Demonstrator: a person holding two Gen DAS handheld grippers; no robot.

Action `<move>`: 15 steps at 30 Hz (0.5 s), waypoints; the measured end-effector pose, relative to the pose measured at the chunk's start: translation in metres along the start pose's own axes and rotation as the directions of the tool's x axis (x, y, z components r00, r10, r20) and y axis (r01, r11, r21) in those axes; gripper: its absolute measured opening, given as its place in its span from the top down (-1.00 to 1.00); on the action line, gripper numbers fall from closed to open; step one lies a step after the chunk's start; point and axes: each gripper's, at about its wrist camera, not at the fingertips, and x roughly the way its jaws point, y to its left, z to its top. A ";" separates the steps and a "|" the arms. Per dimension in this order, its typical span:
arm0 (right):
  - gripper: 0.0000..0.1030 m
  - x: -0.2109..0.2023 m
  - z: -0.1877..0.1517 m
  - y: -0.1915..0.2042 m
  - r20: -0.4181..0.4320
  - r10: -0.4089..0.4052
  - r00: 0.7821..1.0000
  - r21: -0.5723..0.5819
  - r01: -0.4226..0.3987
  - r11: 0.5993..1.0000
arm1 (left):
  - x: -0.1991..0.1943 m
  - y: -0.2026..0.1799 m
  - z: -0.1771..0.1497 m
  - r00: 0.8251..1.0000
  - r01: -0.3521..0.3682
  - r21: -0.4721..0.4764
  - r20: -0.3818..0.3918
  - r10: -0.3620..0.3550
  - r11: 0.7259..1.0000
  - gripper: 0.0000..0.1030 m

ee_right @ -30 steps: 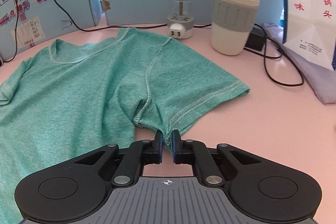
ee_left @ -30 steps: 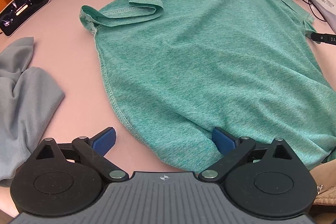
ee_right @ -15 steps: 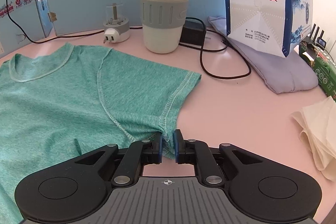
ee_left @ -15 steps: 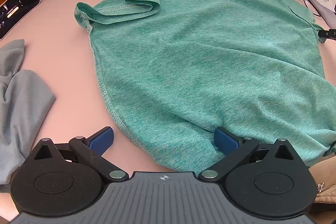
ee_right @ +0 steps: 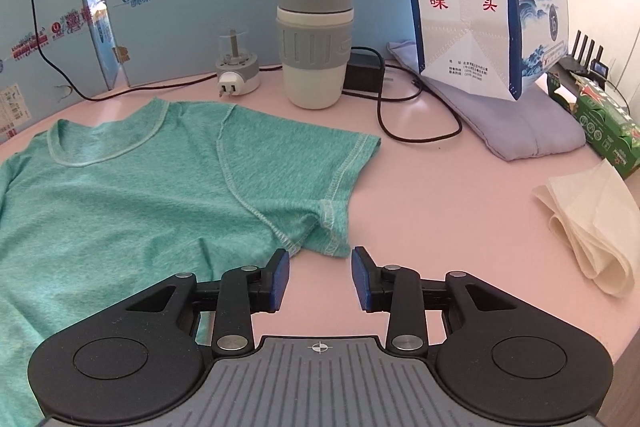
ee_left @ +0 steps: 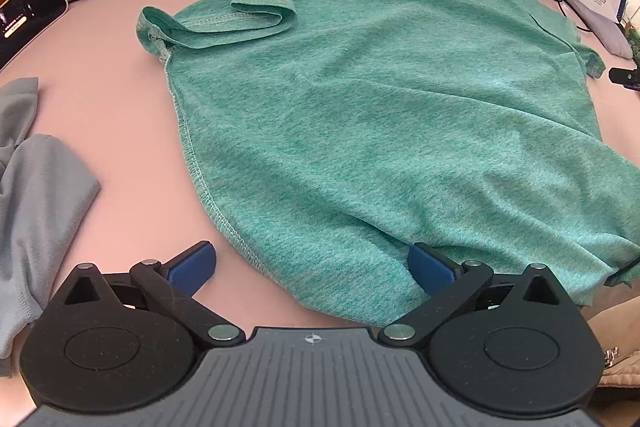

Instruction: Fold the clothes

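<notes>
A green T-shirt [ee_left: 384, 115] is spread flat across the middle of the pink surface [ee_left: 120, 75], its collar toward the far edge and its hem at the near edge. One sleeve [ee_left: 224, 15] is seen folded back on itself in the left wrist view; the other sleeve [ee_right: 320, 171] lies flat, pointing toward the far right corner.

The left gripper [ee_left: 312, 263] is held over the hem with its fingers wide apart; one finger [ee_left: 430, 265] appears tucked against or under the cloth, though contact cannot be confirmed, and nothing is clamped. The right gripper [ee_right: 320, 277] is just short of the flat sleeve's lower corner, its fingers parted and opening, with only bare surface between them.

Several risks can be judged from here. Since the folded sleeve is bunched and the other is flat, a lopsided fold may result if the body is folded before both are evened. A single layer could be caught at the hem, so the shirt would be dragged rather than lifted. The tumbler [ee_right: 314, 43], the black cable [ee_right: 420, 131] and the plug adapter [ee_right: 236, 75] stand near the flat sleeve, so they could be snagged or knocked if that sleeve is swept wide. The grey cloth [ee_left: 36, 211] at the left edge could be pulled in by a careless pass.
</notes>
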 end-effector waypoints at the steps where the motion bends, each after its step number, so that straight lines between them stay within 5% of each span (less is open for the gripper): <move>1: 0.32 -0.005 -0.004 0.005 -0.002 0.012 1.000 0.000 -0.012 1.000 | -0.001 0.001 -0.001 1.000 0.007 -0.002 0.006 -0.007 1.000 -1.00; 8: 0.16 -0.039 -0.037 0.045 -0.015 0.095 0.995 -0.024 -0.095 0.995 | -0.013 0.014 -0.014 0.994 0.105 -0.033 0.044 -0.104 0.994 -1.00; 15: 0.15 -0.065 -0.069 0.082 -0.048 0.181 0.982 -0.053 -0.183 0.982 | -0.022 0.024 -0.030 0.963 0.264 -0.037 0.074 -0.260 0.964 -1.00</move>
